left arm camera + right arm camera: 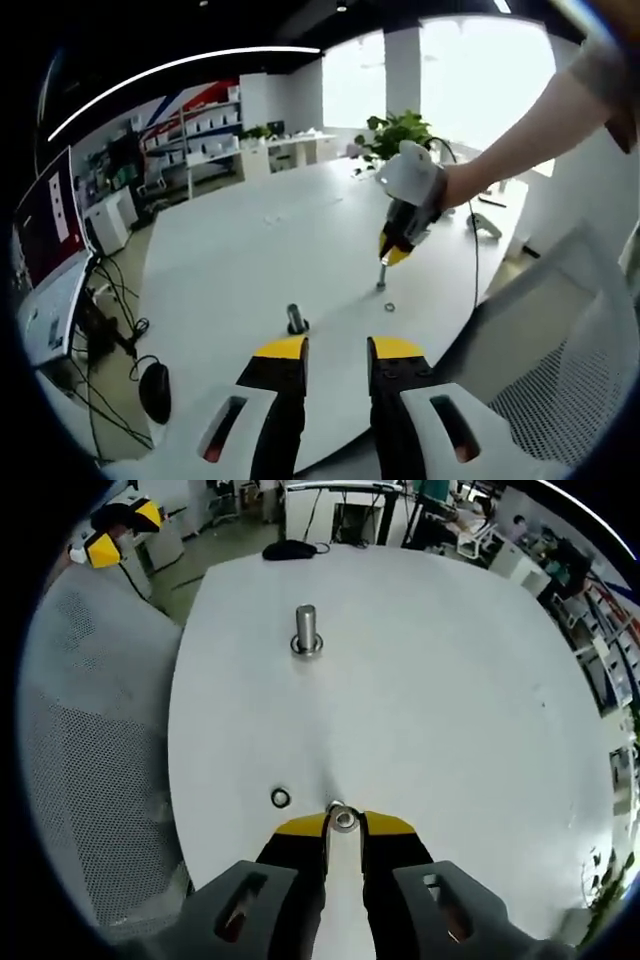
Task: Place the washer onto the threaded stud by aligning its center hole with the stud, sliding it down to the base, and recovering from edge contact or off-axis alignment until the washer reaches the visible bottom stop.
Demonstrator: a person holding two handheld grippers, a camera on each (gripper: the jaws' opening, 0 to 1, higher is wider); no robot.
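Right gripper: yellow-tipped jaws clenched on a washer low over the white table, a second washer flat on the surface just to the side, the threaded stud upright on its base well ahead and apart. Left gripper: jaws slightly parted, grasping nothing, stud just ahead, right gripper beyond, tip down near the loose washer. No legible writing anywhere.
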